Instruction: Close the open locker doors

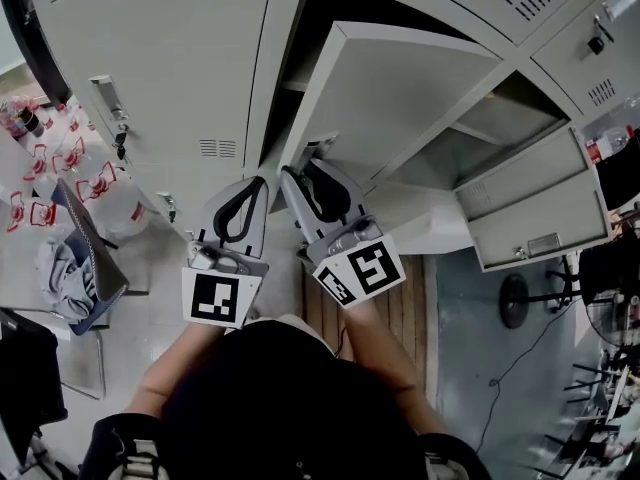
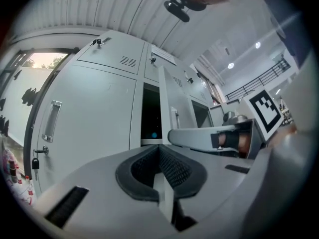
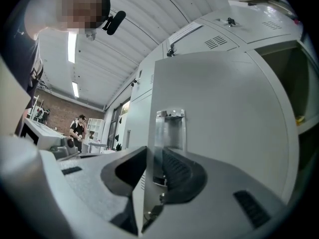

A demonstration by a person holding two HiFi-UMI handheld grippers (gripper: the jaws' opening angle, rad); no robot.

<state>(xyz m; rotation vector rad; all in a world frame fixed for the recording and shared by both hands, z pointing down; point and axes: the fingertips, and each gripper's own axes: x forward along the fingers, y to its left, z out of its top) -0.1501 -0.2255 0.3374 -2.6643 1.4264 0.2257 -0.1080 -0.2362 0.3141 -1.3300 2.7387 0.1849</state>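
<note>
1. The open locker door (image 1: 400, 98) stands swung out from the grey bank of lockers. Its free edge points towards the person, and the dark compartment (image 1: 330, 18) shows behind it.
2. The right claw (image 1: 303, 168) is closed narrow onto that free edge, one pad behind the panel and one on its face. In the right gripper view the metal handle plate (image 3: 169, 133) sits just beyond the claw tips.
3. The left claw (image 1: 258, 180) hangs just beside the right one. Its pads are together with nothing between them, and it touches neither door.
4. Between the door's edge and the closed tall door (image 1: 160, 58) on the left there is a bare gap, with only the two claws in it.
5. The tall door's bar handle (image 1: 108, 98) and hanging keys (image 1: 120, 143) stick out a little, well to the left of the claws.
6. To the right, a second open door (image 1: 540, 213) juts out lower down, apart from the first door.
7. On the floor to the left is a cluster of bottles (image 1: 40, 158), and nearer the person lies a grey cloth (image 1: 62, 268) on a chair.
8. To the right are a strip of wooden floor (image 1: 400, 298), a floor fan (image 1: 515, 298) and a trailing cable (image 1: 510, 368), all away from the lockers' front.
9. Far off in the room, the right gripper view shows a person (image 3: 77, 131) standing.
</note>
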